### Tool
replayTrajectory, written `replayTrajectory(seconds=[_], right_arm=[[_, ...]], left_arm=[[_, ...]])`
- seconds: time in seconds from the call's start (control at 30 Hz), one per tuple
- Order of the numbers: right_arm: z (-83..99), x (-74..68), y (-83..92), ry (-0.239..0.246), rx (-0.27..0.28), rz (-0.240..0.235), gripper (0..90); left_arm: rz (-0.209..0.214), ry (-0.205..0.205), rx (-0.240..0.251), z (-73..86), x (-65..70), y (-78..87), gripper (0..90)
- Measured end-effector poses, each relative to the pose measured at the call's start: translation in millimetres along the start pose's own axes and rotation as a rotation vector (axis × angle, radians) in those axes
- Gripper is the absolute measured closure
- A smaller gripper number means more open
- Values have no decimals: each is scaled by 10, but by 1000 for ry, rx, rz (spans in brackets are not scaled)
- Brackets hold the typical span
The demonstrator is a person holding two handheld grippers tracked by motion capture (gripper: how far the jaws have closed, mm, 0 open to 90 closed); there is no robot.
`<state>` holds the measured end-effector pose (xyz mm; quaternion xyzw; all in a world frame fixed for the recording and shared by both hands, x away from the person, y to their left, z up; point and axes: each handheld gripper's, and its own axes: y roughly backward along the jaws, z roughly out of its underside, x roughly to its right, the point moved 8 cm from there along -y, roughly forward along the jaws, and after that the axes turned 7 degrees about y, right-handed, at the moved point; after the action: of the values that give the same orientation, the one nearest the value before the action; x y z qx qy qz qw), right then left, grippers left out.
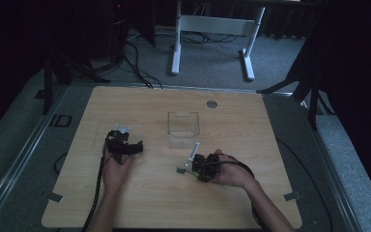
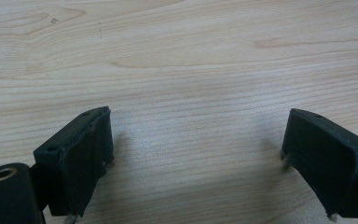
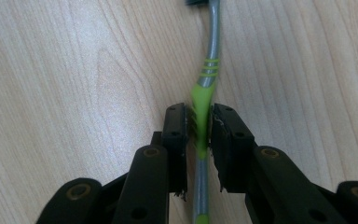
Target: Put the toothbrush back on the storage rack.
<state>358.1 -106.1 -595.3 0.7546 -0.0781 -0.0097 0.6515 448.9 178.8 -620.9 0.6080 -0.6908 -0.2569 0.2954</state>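
Wooden table, one clear box, one toothbrush; two hand-held grippers

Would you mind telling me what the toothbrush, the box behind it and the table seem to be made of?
The toothbrush looks like moulded plastic: a smooth grey handle with a glossy lime-green grip section, ribbed at the sides. The box is see-through with faint glints along its edges, so probably clear hard plastic, possibly acrylic. The table shows pale wood grain with a matte sheen; whether solid wood or laminate is unclear.
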Motion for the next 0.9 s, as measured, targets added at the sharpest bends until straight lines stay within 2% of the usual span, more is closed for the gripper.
replayTrajectory(seconds=[0.5, 0.9], right_arm=[[-4, -1, -17, -9, -18, -15, 785], [-14, 10, -21, -27, -11, -36, 804]], left_arm=[[0, 0, 0, 0, 0, 0, 92], [0, 0, 0, 0, 0, 0, 92]])
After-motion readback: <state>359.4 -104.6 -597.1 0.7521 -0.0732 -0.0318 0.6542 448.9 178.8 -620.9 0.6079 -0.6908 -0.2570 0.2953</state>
